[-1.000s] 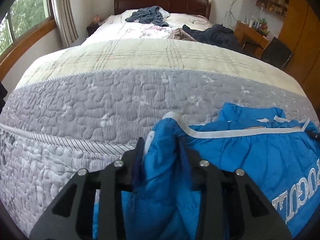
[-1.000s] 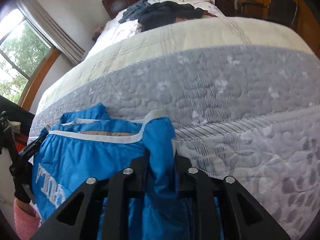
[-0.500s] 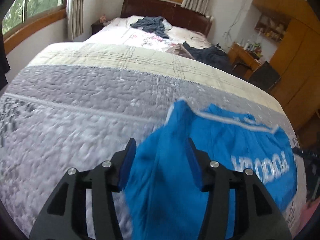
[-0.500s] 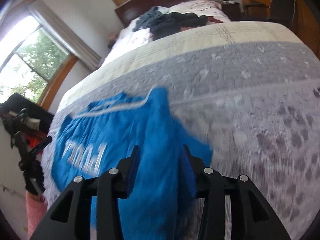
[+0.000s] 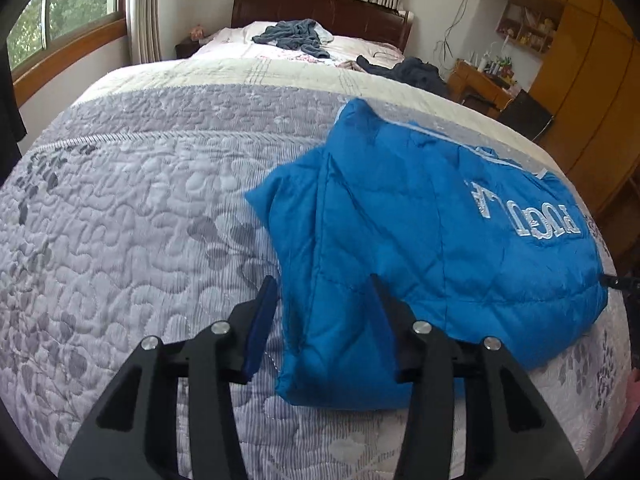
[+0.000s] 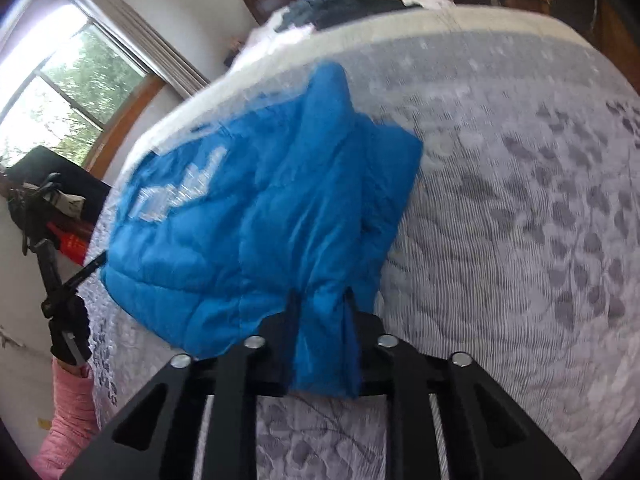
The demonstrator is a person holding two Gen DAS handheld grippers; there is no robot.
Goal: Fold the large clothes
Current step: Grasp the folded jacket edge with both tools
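One pair of tongs has let go; the other still grips the blue jacket.

The left tongs now stand released, fingers spread either side of the near corner, which lies on the quilted bedspread just ahead. The right tongs stay clenched on their corner. The fold looks laid; the right release remains.

A bed covered by a grey quilted bedspread is backed by a dark wooden headboard. Daylight is admitted through wood-framed windows hung with pale curtains. Wooden wardrobes are seen along the far wall.
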